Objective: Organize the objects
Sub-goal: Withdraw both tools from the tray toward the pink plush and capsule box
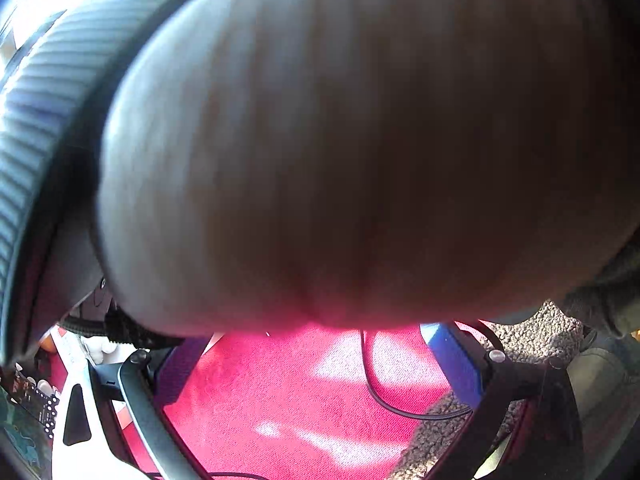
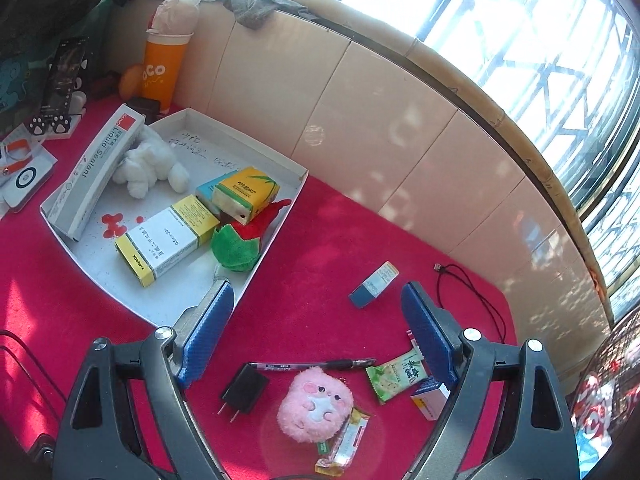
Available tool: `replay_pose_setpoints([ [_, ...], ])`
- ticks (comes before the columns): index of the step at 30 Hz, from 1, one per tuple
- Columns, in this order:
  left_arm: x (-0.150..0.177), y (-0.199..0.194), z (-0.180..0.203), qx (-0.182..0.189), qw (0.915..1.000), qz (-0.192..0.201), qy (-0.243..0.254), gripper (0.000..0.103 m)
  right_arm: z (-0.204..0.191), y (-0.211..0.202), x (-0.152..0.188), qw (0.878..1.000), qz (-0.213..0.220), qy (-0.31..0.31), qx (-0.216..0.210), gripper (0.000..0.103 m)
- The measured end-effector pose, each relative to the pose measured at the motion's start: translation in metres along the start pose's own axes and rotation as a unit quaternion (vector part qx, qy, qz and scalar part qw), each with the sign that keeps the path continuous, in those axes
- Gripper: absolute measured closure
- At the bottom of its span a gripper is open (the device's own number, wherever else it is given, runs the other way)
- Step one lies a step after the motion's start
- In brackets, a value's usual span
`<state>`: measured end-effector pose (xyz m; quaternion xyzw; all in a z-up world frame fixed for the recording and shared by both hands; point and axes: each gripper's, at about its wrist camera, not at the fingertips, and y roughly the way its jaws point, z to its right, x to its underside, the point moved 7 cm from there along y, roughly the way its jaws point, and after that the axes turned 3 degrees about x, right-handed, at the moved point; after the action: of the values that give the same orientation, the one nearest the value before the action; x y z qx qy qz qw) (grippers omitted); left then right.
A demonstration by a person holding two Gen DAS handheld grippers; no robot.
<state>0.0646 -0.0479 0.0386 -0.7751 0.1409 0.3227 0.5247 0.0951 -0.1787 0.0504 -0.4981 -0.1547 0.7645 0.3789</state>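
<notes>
Both blue pads of the right gripper [image 2: 316, 332] stand wide apart above the pink plush [image 2: 316, 402]; the left gripper's [image 1: 316, 364] state cannot be told.

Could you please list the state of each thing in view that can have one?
right gripper: open, empty
left gripper: view mostly blocked, state unclear
white tray: open-topped, partly filled
pen: lying flat, outside tray
charger plug: unplugged, on red cloth
black cable: loose, unplugged
orange cup: upright
</notes>
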Motion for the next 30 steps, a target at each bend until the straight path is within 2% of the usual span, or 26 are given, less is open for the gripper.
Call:
replay_pose_setpoints([
  [9,-0.015,0.005,0.018,-0.001,0.9996,-0.01,0.026,0.0,0.032,-0.005,0.016,0.999,0.004,0.036,0.002,0.017],
  [12,-0.019,0.004,0.008,-0.001,0.9999,-0.005,0.016,0.0,0.054,-0.001,0.025,0.998,0.002,0.066,0.0,0.017],
  [15,-0.02,-0.001,-0.037,-0.014,0.9988,0.009,-0.046,0.0,0.097,0.01,0.047,0.989,-0.016,0.143,-0.019,0.017],
  [17,-0.011,-0.002,-0.078,-0.017,0.9944,0.018,-0.103,0.0,0.126,0.017,0.072,0.979,-0.027,0.198,-0.04,0.017],
  [20,0.027,-0.002,-0.122,-0.013,0.9776,0.005,-0.21,0.0,0.162,0.027,0.119,0.963,-0.044,0.261,-0.05,0.017],
  [22,0.048,0.006,-0.136,-0.003,0.9671,-0.006,-0.254,0.0,0.179,0.035,0.15,0.953,-0.06,0.292,-0.042,0.017],
  [24,0.057,0.014,-0.126,0.016,0.9674,-0.012,-0.253,0.001,0.19,0.043,0.179,0.943,-0.076,0.322,-0.042,0.017],
  [27,0.05,0.036,-0.095,0.046,0.9782,-0.019,-0.202,0.003,0.201,0.054,0.208,0.933,-0.087,0.348,-0.032,0.017],
  [30,0.025,0.054,-0.071,0.067,0.9854,-0.023,-0.155,0.006,0.211,0.065,0.211,0.934,-0.08,0.349,-0.017,0.017],
])
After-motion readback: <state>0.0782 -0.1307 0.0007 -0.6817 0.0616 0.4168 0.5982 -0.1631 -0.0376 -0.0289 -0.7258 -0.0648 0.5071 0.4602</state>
